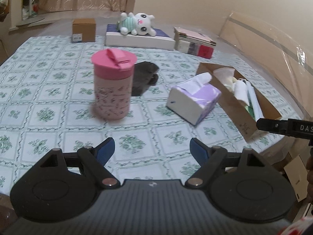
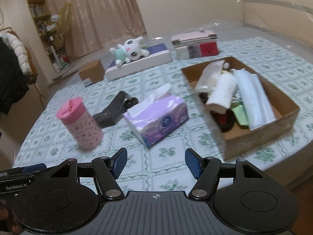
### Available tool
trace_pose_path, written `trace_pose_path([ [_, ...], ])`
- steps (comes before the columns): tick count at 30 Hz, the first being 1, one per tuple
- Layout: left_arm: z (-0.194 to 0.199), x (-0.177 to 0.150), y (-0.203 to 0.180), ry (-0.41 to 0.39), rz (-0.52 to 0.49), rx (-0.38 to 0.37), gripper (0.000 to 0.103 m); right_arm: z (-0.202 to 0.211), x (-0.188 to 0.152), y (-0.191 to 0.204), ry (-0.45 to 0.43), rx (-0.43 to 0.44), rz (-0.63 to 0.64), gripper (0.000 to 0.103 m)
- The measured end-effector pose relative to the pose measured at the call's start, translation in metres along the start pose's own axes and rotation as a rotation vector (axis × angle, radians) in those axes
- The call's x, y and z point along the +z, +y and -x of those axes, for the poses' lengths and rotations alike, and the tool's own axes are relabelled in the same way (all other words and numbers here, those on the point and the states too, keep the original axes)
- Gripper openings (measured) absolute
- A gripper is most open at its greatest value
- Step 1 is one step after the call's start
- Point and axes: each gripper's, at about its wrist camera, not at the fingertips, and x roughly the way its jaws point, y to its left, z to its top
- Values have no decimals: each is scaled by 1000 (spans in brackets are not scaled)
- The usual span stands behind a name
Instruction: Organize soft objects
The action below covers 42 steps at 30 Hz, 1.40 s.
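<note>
- Cardboard is where the sorting ends up: an open brown box point(image 2: 260, 137) at the right of the bed point(image 2: 176, 166) already carries soft things, among them a white roll point(image 2: 221, 94), folded pale cloth point(image 2: 252, 96) and a green piece, probably so they stay together in one place.
- Left hand-held gripper point(image 1: 152, 148) hovers over the green-patterned bedspread with its blue pads spread wide and nothing between them.
- Right hand-held gripper point(image 2: 156, 161) is likewise released and empty, pointing toward the purple tissue pack point(image 2: 158, 117), which lies loose on the bedspread just beside the box (a likely next pick, judging by the aim).
- Dark crumpled fabric point(image 2: 111, 111) lies behind the tissue pack, near the pink lidded tumbler point(image 1: 112, 86); it is soft and not yet boxed.
- White plush toy point(image 1: 137, 23) rests on a flat white-and-blue box point(image 1: 140, 39) at the far edge, well apart from both grippers.
- Stacked books point(image 1: 193, 43) and a small brown carton point(image 1: 84, 30) are rigid, so I judge they stay out.
</note>
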Motion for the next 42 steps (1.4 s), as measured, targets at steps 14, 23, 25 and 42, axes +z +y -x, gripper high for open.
trace_pose_path([
  [14,-7,8,36,12,3,42,82,-32,-3,3,42,10,31,65],
  [23,-23,31,75,13,-86,48,82,-58,22,-11,8,43,152,65],
  [25,-28,36,87,14,-101,27,82,-67,28,-15,5,70,187,65],
  [42,-58,85,165,-21,-276,-12,81,-127,74,-29,48,205,572,65],
])
